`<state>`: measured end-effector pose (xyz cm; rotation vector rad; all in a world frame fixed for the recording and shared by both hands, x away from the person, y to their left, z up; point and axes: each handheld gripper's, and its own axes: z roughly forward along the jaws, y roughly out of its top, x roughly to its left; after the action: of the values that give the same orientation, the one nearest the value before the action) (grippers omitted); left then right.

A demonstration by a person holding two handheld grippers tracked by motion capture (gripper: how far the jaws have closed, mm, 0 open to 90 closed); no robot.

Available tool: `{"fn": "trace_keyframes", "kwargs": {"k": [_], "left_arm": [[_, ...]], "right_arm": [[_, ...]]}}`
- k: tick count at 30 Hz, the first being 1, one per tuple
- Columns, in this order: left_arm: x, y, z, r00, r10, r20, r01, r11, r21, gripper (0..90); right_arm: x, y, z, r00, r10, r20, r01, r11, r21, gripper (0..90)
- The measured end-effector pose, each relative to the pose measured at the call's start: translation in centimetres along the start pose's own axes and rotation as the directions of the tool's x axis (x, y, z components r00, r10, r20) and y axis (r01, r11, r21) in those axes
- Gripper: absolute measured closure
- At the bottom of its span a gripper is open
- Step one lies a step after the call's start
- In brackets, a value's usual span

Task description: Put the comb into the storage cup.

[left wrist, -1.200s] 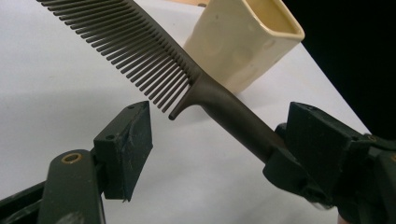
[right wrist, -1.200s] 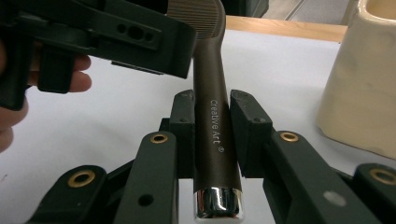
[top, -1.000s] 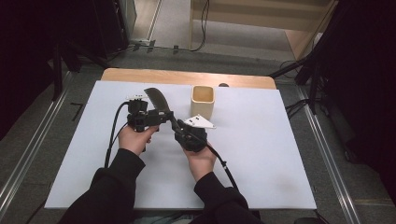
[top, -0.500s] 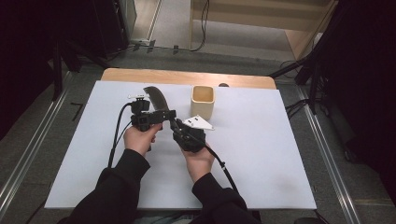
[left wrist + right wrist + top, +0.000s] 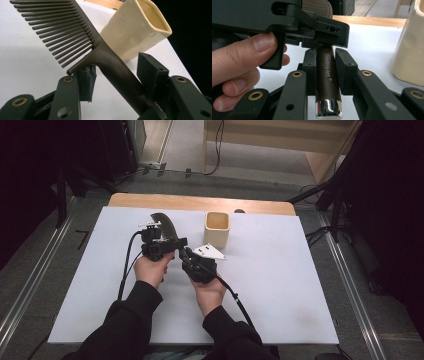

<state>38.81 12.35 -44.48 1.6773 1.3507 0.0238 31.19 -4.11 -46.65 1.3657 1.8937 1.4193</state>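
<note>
— What is shown above the white table (image 5: pixel 280 285)?

— A dark wide-tooth comb (image 5: pixel 75 37) is held in the air just beside a cream ceramic cup (image 5: pixel 217 228). Its handle, capped in chrome, is clamped between the pads of the right gripper (image 5: pixel 325 72), so that the toothed end is left free.

— And the left gripper (image 5: pixel 115 75)?

— Its jaws have just been closing around the neck of the comb, below the teeth. One pad (image 5: pixel 86 77) is seen touching the neck, while a narrow gap is left at the other, so no grip is judged to be made there yet.

— Why is the comb held that way?

— A handover appears to be intended: the handle is kept fixed until the second hold is made. The cup's open mouth is probably where the comb is bound.
</note>
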Motion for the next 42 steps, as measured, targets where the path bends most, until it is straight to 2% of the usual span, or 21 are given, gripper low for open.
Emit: {"fn": "trace_keyframes", "kwargs": {"k": [10,22,26,34,39,42], "left_arm": [[0.4,0.1,-0.2,0.9993,-0.035,0.014,0.035,0.9994,0.001,59.2],[0.8,0.2,-0.4,0.9964,-0.059,0.061,0.059,0.9982,0.003,64.0],[0.9,0.3,-0.5,0.9933,-0.075,0.087,0.075,0.9972,0.006,66.0],[1.1,0.4,-0.6,0.9892,-0.089,0.116,0.089,0.9960,0.011,68.6],[1.2,0.5,-0.8,0.9831,-0.114,0.144,0.113,0.9935,0.016,70.6],[1.3,0.6,-0.9,0.9847,-0.108,0.137,0.109,0.9941,0.003,72.2]], "right_arm": [[0.3,-0.2,0.4,1.0000,0.003,-0.002,-0.003,1.000,0.012,70.1],[0.3,-0.2,0.6,1.0000,-0.001,-0.007,0.001,1.000,0.029,69.9],[0.2,-0.2,0.7,0.9999,-0.004,-0.011,0.004,0.999,0.037,69.6],[0.2,-0.2,0.8,0.9997,-0.001,-0.025,0.002,0.999,0.052,68.2],[0.3,-0.2,0.8,0.9994,-0.021,-0.027,0.022,0.998,0.050,66.9],[0.2,-0.2,0.8,0.9982,-0.019,-0.057,0.022,0.998,0.056,64.8]]}}
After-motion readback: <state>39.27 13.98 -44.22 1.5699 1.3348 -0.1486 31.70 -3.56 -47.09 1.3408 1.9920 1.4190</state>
